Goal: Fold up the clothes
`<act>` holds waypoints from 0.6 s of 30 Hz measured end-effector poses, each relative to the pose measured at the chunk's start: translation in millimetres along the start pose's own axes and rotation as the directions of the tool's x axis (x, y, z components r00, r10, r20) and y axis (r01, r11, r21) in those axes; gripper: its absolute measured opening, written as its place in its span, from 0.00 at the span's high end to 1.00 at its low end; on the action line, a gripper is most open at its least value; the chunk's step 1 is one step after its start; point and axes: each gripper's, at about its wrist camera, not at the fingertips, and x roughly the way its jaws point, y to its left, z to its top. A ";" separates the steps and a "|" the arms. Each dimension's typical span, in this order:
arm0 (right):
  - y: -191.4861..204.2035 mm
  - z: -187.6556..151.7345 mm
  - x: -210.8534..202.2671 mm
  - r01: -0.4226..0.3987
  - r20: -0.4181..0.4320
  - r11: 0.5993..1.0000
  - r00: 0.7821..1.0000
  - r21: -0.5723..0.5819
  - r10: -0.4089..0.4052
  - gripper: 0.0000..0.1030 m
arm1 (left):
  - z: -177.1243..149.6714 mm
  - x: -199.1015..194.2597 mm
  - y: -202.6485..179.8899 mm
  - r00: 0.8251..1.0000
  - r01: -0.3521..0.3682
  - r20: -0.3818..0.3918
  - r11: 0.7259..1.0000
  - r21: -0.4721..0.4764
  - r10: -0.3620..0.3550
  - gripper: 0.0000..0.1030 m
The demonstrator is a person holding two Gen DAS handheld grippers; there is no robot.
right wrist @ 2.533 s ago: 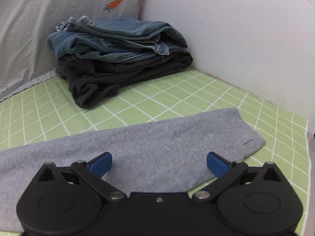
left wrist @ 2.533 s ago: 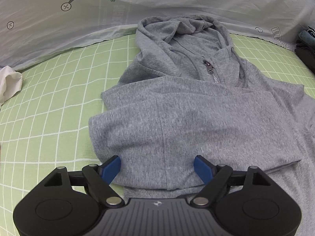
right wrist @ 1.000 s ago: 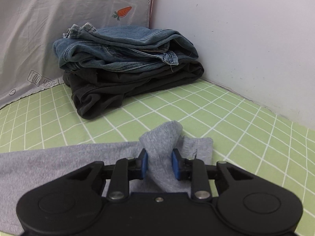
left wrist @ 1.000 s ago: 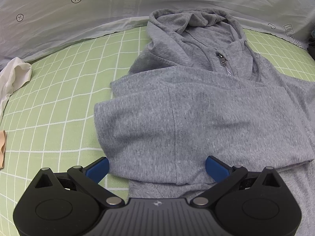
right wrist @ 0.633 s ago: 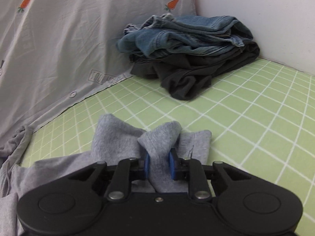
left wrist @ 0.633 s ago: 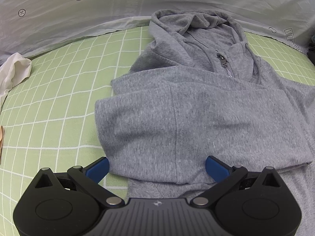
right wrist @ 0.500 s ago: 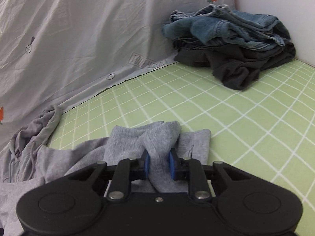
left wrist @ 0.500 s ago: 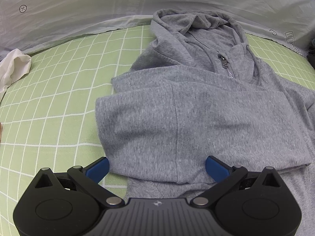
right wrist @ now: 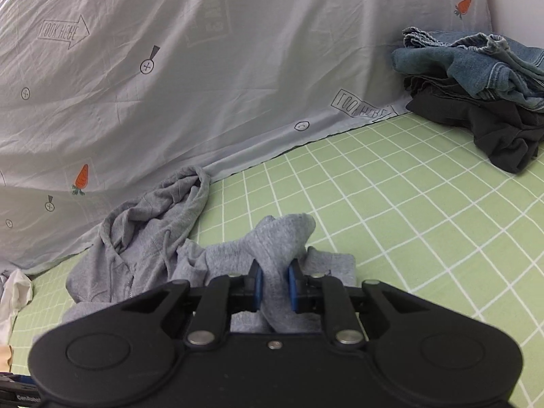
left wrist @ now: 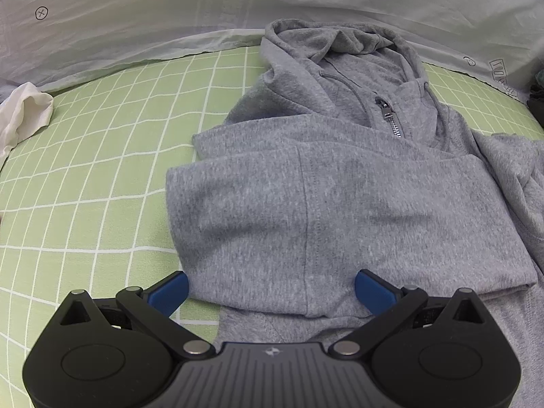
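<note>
Right gripper (right wrist: 274, 285) of mine just closing, pinching soft grey fleece sleeve (right wrist: 282, 234), left gripper (left wrist: 270, 287) spread over folded hoodie (left wrist: 340, 204), hood pointing away.

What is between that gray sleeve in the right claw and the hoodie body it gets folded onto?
Nothing visible. The right claw is shut on the sleeve, and only the hoodie lies toward its body. The jeans pile sits far off, and the white cloth lies beyond the hoodie.

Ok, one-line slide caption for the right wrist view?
Right claw shut on the grey hoodie's sleeve, lifted over the green checked sheet.
</note>
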 end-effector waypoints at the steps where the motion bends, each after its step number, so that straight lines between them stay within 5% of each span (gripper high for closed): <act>1: 5.7 1.0 -1.4 -0.023 0.001 1.000 1.000 -0.001 0.023 0.85 | 0.0 -0.1 0.0 1.000 0.000 0.001 1.000 0.000 0.000 0.00; 9: 77.4 -29.3 6.3 -0.240 -0.124 0.956 0.967 -0.166 0.221 0.82 | -2.1 -0.8 -0.2 1.000 0.001 0.012 1.000 -0.005 -0.001 0.00; 13: 103.0 -51.9 10.1 -0.275 -0.195 0.909 0.955 -0.312 0.222 0.73 | -3.0 -1.1 -1.0 1.000 0.001 0.012 1.000 -0.010 -0.001 0.00; 17: 106.3 -42.2 -11.3 -0.279 -0.145 0.899 0.959 -0.338 0.244 0.24 | -2.7 -1.6 -0.9 1.000 0.000 0.003 1.000 -0.022 0.000 0.00; 18: 104.0 -38.5 -19.0 -0.267 -0.110 0.902 0.964 -0.339 0.244 0.19 | -2.7 -2.0 0.1 1.000 0.002 -0.002 0.999 -0.032 -0.002 0.00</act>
